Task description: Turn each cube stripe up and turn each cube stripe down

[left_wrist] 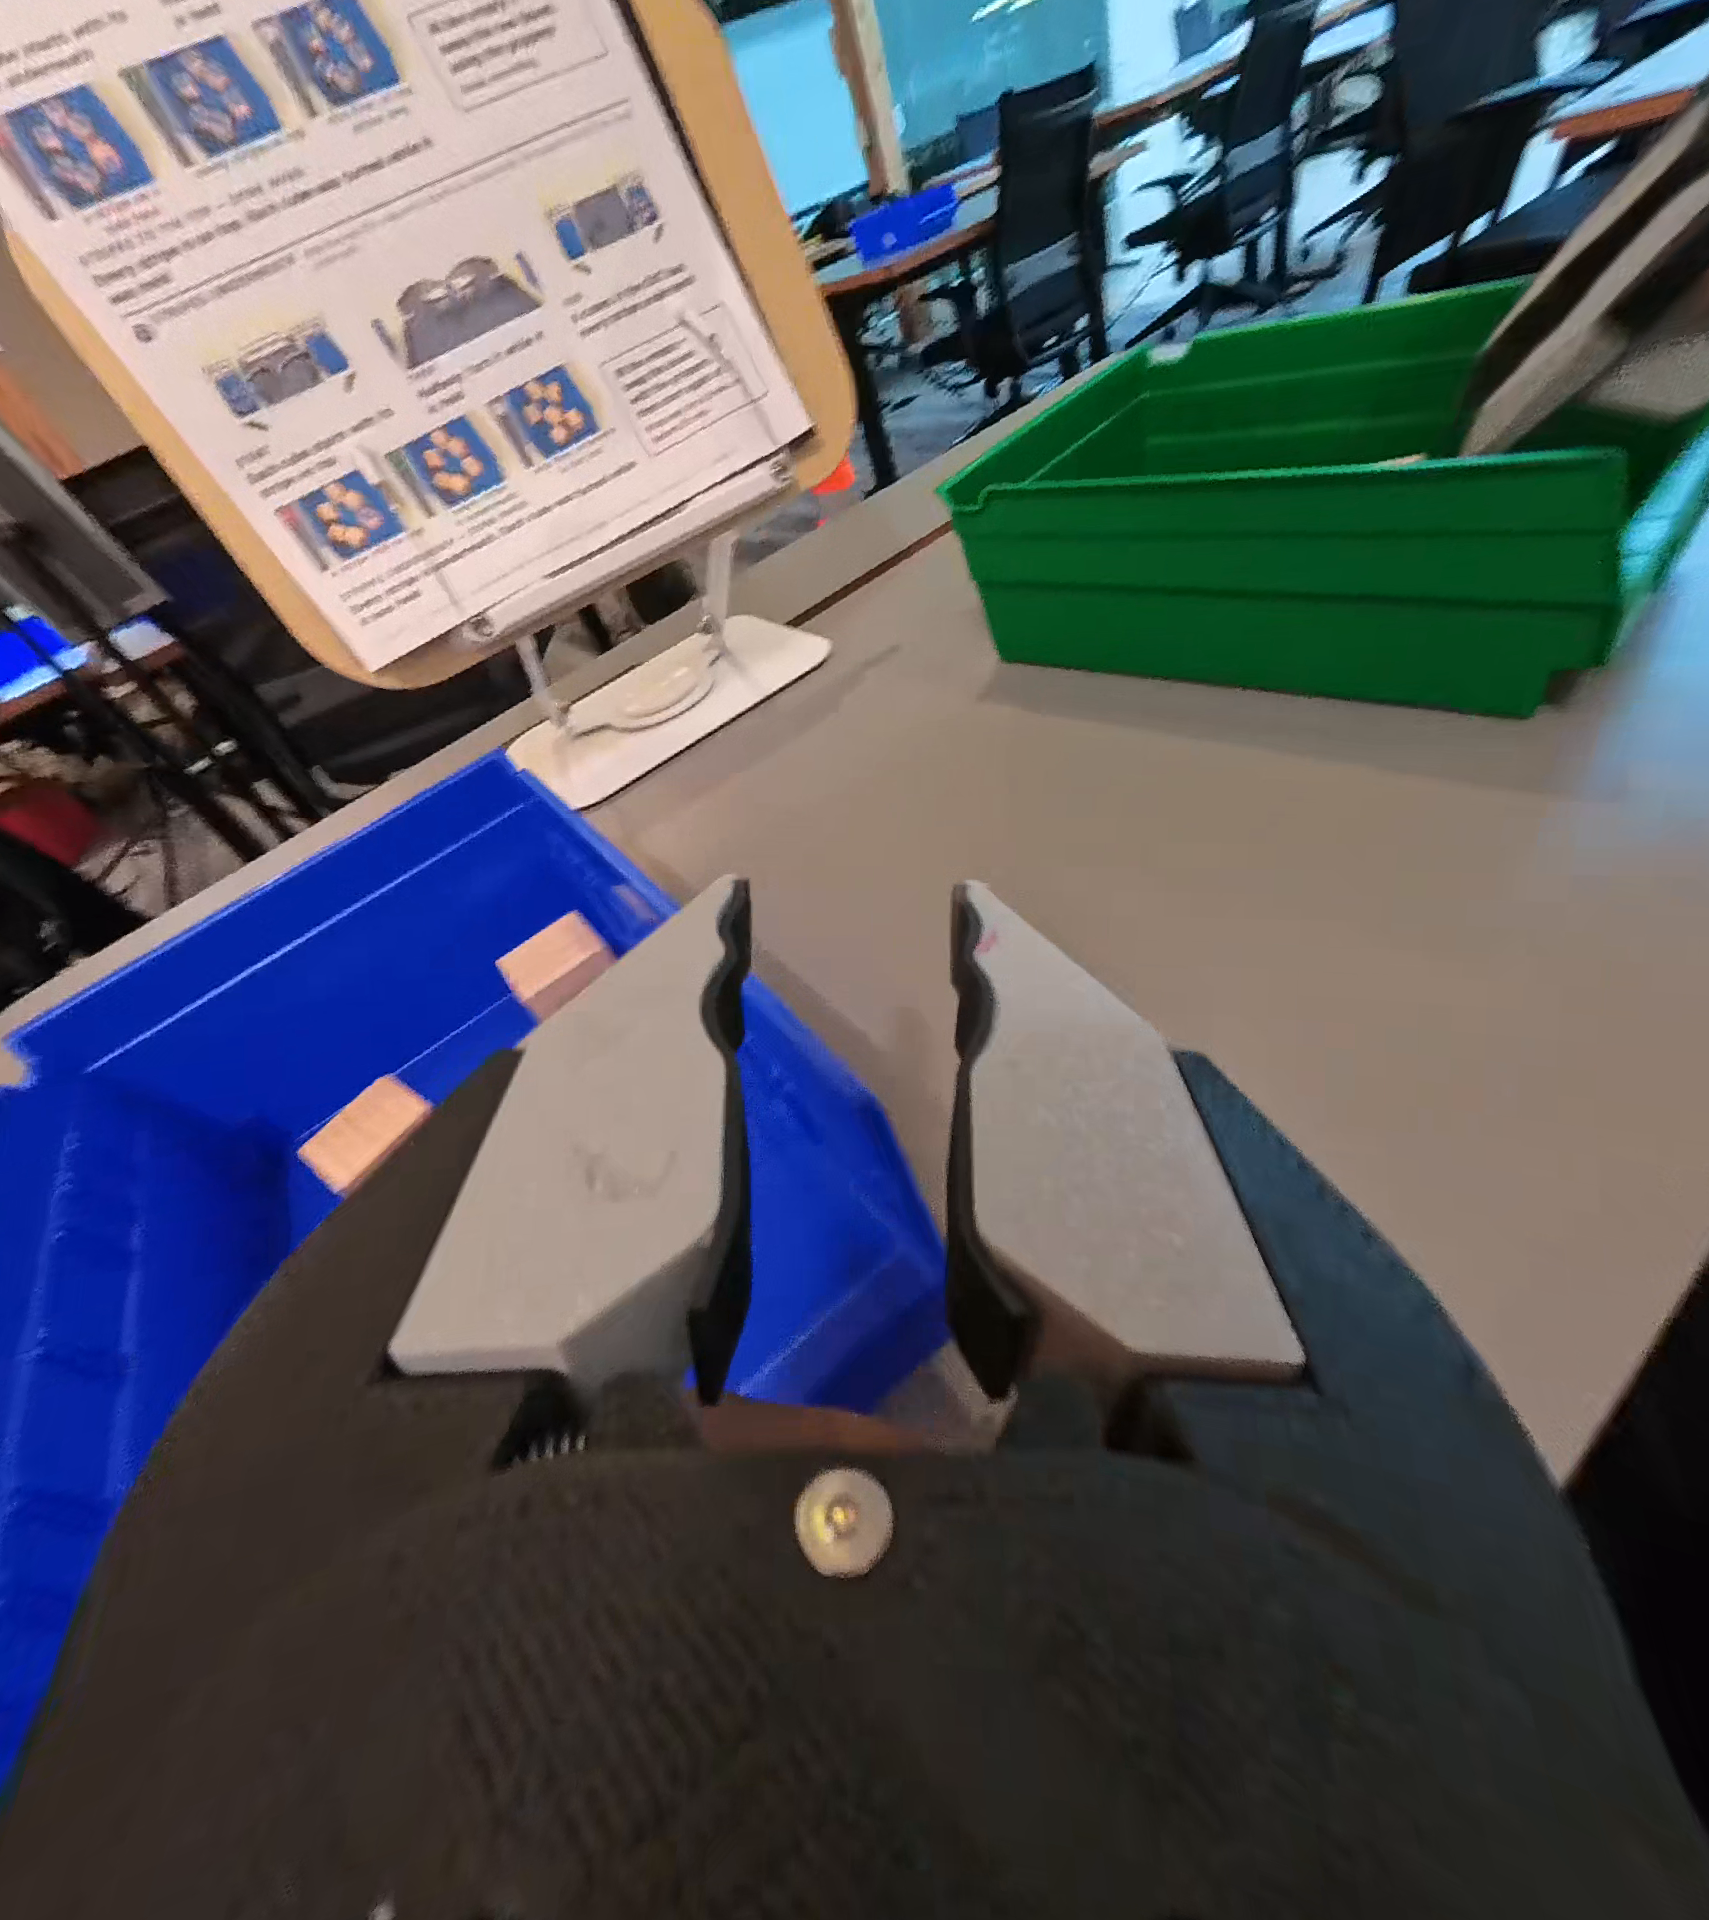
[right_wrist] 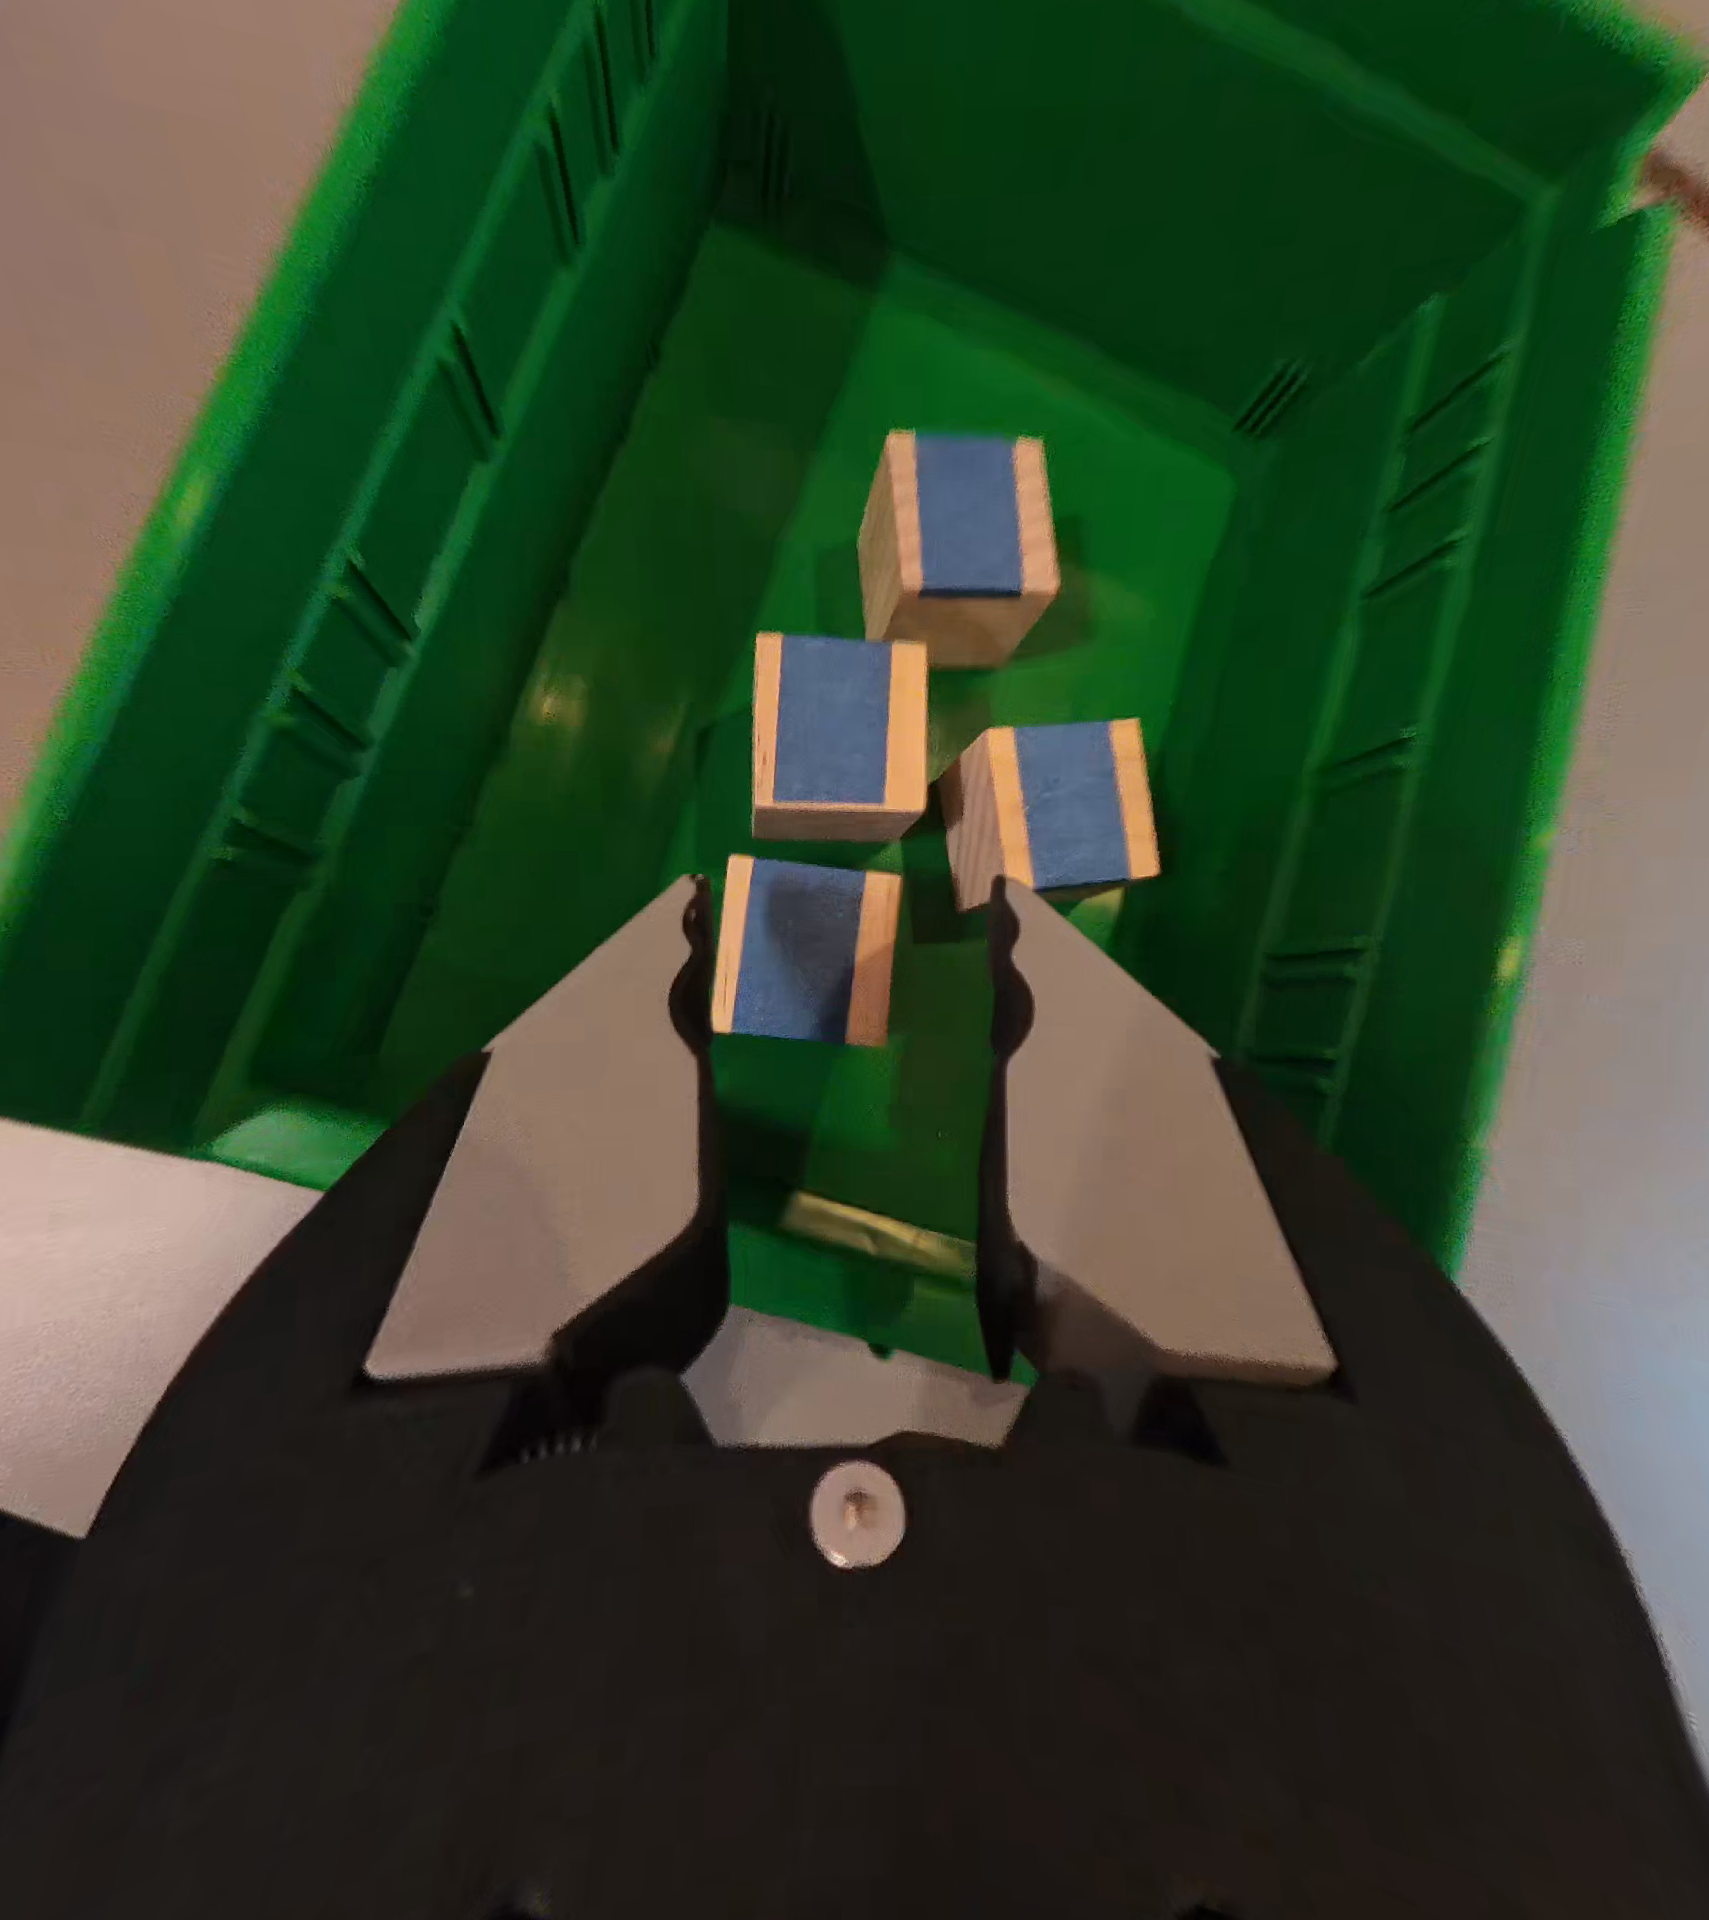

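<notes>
In the right wrist view, several wooden cubes lie in the green bin, each with its blue stripe facing up. The nearest cube sits below and between my right gripper's open fingers; my right gripper hovers above it, empty. Other cubes lie farther in. In the left wrist view, my left gripper is open and empty over the right rim of the blue bin. Two plain-faced wooden cubes show in that bin, the rest hidden behind the fingers.
A grey table carries both bins. The green bin sits at the back right with the right gripper over it. An instruction board on a white stand is behind the blue bin. Chairs and desks stand beyond.
</notes>
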Demonstrator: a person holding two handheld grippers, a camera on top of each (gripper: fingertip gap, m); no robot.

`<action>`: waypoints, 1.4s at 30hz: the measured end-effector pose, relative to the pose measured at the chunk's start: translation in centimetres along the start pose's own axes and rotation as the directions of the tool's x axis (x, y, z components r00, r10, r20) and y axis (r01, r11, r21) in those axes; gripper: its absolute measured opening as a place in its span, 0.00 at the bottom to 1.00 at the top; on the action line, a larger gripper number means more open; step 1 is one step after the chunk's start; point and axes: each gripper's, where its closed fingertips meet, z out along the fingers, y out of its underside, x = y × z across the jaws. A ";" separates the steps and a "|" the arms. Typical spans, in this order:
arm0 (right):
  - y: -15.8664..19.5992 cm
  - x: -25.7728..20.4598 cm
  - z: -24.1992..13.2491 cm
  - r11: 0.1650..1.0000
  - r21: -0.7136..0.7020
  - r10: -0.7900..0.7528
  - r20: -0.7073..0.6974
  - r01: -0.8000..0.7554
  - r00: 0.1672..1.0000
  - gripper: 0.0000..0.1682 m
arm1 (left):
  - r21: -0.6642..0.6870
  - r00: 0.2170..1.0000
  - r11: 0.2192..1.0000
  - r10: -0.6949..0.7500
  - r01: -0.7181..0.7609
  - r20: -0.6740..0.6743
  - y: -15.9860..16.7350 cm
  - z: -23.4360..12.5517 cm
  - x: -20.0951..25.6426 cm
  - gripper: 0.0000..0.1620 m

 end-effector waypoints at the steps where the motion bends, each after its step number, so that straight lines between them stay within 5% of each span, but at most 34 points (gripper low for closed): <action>1: -0.7 0.2 -0.9 0.999 0.048 0.015 -0.011 -0.015 1.000 0.30 | -0.017 0.999 1.000 0.016 -0.016 0.034 0.2 -0.2 -0.7 0.23; 7: -4.8 -0.7 -6.3 0.940 0.339 0.027 0.015 -0.031 1.000 0.25 | -0.075 0.980 0.997 -0.014 0.029 0.197 0.9 -2.6 -6.7 0.21; 12: -5.4 -1.3 -7.2 0.931 0.364 -0.018 -0.023 0.025 1.000 0.24 | -0.257 0.977 0.958 -0.074 0.125 0.200 2.7 0.3 -12.4 0.30; 15: -5.6 -2.2 -7.0 0.931 0.363 -0.039 -0.012 0.041 0.999 0.24 | -0.492 0.993 0.865 -0.062 0.102 0.097 6.6 3.8 -14.2 0.43; 17: -5.7 -2.7 -6.5 0.934 0.354 -0.056 -0.003 0.054 0.998 0.24 | -0.640 0.997 0.768 -0.062 0.015 -0.051 9.3 5.1 -14.0 0.41; 22: -5.1 -4.2 -5.5 0.940 0.313 -0.145 0.004 0.137 0.989 0.26 | -0.692 0.887 0.628 -0.006 -0.355 -0.461 11.7 5.2 -13.0 0.49; 26: -5.3 -5.1 -5.5 0.931 0.331 -0.178 0.044 0.154 0.983 0.26 | -0.659 0.843 0.556 0.161 -0.507 -0.513 11.4 7.3 -16.0 0.43; 31: -5.9 -5.3 -5.4 0.924 0.348 -0.193 0.059 0.161 0.979 0.27 | -0.691 0.803 0.444 0.121 -0.570 -0.584 14.5 8.3 -16.9 0.41; 34: -6.3 -5.9 -5.6 0.913 0.372 -0.215 0.083 0.170 0.973 0.27 | -0.726 0.793 0.349 0.089 -0.592 -0.603 16.9 8.0 -17.1 0.30; 39: -6.6 -7.7 -6.9 0.895 0.421 -0.242 0.170 0.152 0.955 0.27 | -0.693 0.780 0.375 0.171 -0.616 -0.601 15.4 7.6 -17.2 0.28; 42: -6.8 -10.2 -8.5 0.881 0.461 -0.266 0.294 0.107 0.918 0.27 | -0.583 0.779 0.526 0.316 -0.618 -0.541 10.6 7.3 -16.4 0.27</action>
